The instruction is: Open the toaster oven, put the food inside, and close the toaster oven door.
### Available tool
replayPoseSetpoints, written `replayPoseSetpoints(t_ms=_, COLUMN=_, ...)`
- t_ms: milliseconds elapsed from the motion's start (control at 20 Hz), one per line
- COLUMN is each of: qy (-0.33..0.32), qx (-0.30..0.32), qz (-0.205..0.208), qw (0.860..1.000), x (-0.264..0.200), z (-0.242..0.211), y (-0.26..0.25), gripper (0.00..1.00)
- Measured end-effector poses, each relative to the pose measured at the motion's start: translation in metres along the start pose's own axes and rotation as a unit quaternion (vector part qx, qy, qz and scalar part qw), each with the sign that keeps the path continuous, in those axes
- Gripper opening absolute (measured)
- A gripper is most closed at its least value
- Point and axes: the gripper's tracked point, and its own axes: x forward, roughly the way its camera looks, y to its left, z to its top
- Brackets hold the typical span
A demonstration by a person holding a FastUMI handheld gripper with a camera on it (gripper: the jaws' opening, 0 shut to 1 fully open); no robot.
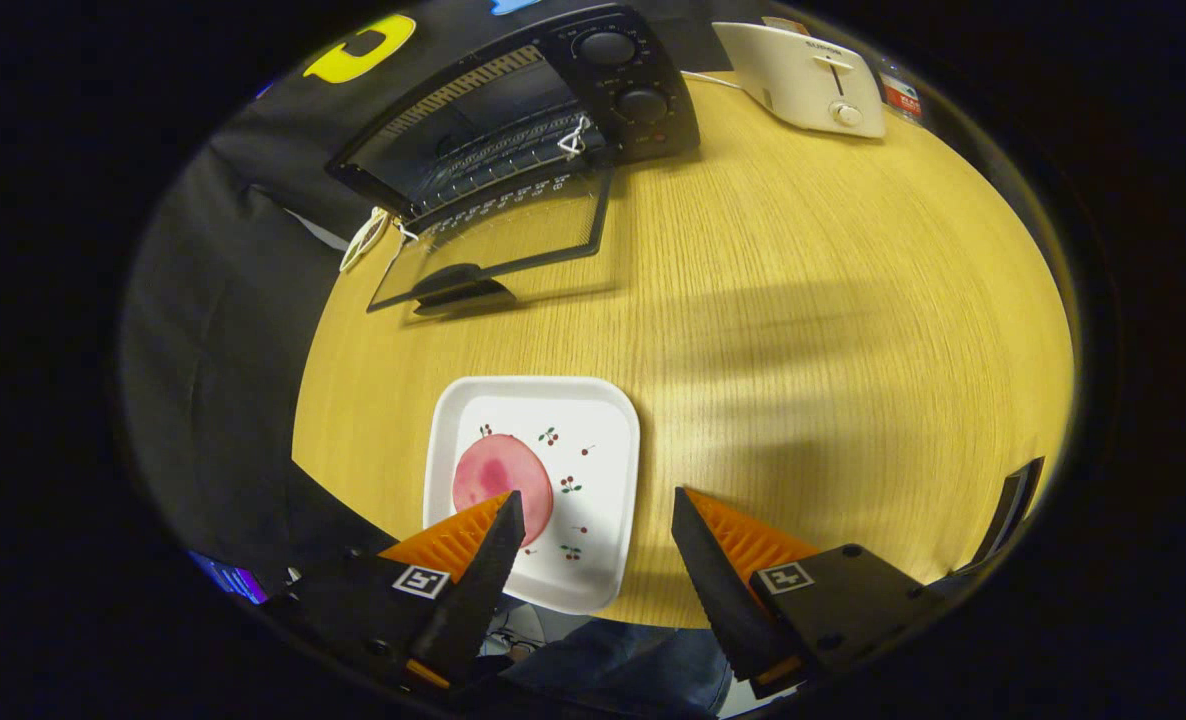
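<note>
The black toaster oven (pixel 553 110) stands at the far side of the round wooden table (pixel 803 300), its glass door (pixel 498 240) folded down flat with the wire rack showing inside. A white square plate (pixel 603 420) with small cherry prints lies near the table's front edge. On it rests a round pink slice of food (pixel 498 475). My gripper (pixel 598 510) hovers open above the plate's near side; one finger overlaps the slice's near edge, the other hangs past the plate's right rim. Nothing is between the fingers.
A white pop-up toaster (pixel 808 75) stands at the far right of the table, its cord trailing toward the oven. A tag (pixel 365 240) hangs by the oven's left corner. The table's front edge runs just under my fingers, with a person's trouser leg (pixel 613 660) below it.
</note>
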Motion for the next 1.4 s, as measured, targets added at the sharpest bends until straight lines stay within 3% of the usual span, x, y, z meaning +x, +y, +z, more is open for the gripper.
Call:
replayPoseSetpoints(t_ms=250, qy=0.023, qx=-0.003, qz=-0.005, qw=1.000, x=0.003, z=-0.007, y=-0.004, gripper=0.86)
replayPoseSetpoints(t_ms=350, qy=0.035, qx=-0.008, qz=-0.014, qw=0.999, x=0.003, z=-0.009, y=-0.010, gripper=0.69)
replayPoseSetpoints(t_ms=400, qy=0.040, qx=-0.008, qz=-0.016, qw=0.999, x=0.003, z=-0.012, y=-0.011, gripper=0.52)
replayPoseSetpoints(t_ms=550, qy=0.051, qx=-0.005, qz=-0.024, qw=0.998, x=0.004, z=-0.015, y=-0.017, gripper=0.41)
replayPoseSetpoints(t_ms=650, qy=0.042, qx=0.016, qz=-0.010, qw=0.999, x=0.007, z=-0.014, y=-0.015, gripper=0.07)
replayPoseSetpoints(t_ms=1050, qy=0.033, qx=0.097, qz=0.086, qw=0.991, x=0.004, z=-0.024, y=0.002, gripper=0.02)
replayPoseSetpoints(t_ms=1400, qy=-0.006, qx=0.135, qz=0.131, qw=0.982, x=-0.004, z=-0.028, y=0.030, gripper=0.02)
